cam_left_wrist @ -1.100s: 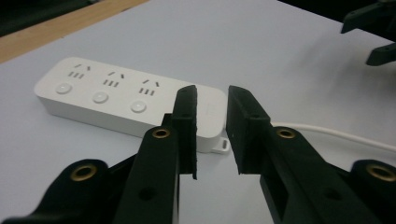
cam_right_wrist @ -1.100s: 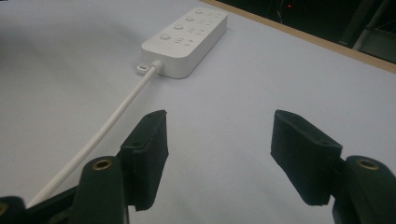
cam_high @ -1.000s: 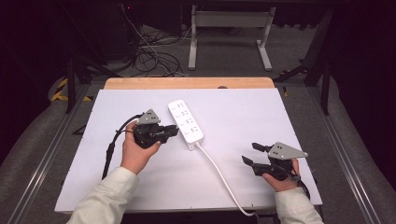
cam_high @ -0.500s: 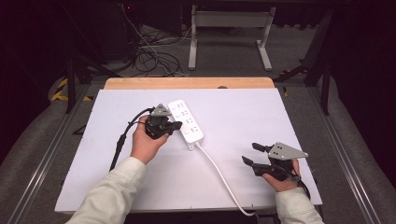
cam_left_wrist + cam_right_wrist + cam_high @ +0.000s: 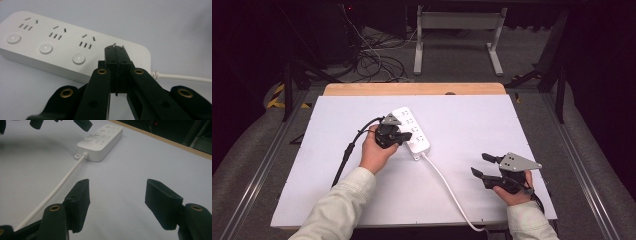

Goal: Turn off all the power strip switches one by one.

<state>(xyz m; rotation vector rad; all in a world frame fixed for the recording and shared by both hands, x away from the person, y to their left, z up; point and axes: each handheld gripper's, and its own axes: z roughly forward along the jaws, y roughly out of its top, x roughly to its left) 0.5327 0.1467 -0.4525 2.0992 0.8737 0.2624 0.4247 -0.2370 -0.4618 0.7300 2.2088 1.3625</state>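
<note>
White plastic four-socket power strip (image 5: 411,131) lying mid-table on the white tabletop (image 5: 492,125), left gripper (image 5: 398,137) reaching over it, right gripper (image 5: 483,165) low near the front edge, left gripper view: jaws pressed together above the strip's (image 5: 62,47) cord-end socket, right gripper view: jaws wide apart, empty, white cord (image 5: 60,185) beside them.

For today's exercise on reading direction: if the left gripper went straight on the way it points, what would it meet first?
Probably the power strip: the shut left gripper points at its cable end, by the fourth socket, though the gap is unclear.
</note>
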